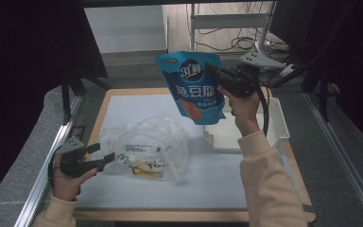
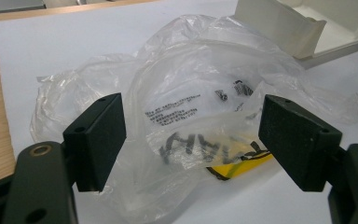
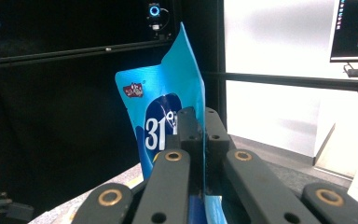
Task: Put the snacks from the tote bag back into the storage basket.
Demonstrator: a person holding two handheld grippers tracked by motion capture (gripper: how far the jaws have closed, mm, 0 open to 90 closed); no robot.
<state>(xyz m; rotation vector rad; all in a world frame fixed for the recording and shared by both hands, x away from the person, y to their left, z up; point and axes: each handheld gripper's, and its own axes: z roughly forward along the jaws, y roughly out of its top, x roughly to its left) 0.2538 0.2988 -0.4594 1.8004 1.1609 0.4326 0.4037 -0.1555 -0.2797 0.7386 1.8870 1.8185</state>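
Blue foil is what your right claw (image 1: 216,75) pinches in the high view: the snack pouch (image 1: 194,87) hangs in the air off the claw's tip, above the white tray (image 1: 280,124), gripped by one edge alone, so a quick swing could let it slip or twist out and drop beside the tray. Its face reads "31" with large white Chinese characters that I cannot make out fully. Your left claw (image 1: 105,160) rests low on the tabletop (image 1: 123,101), jaws apart, its tips touching the near side of the clear plastic bag (image 1: 146,146). In the left gripper view the jaws stand wide with the bag (image 2: 196,107) bulging between and beyond them, untouched by the pads; closing here may catch only loose film and drag the bag across the tabletop. Small black print and bold black lettering show on the bag, too crumpled to read, above a yellow patch. In the right gripper view the jaws are clamped on the pouch (image 3: 165,100) edge, "31" beside them.
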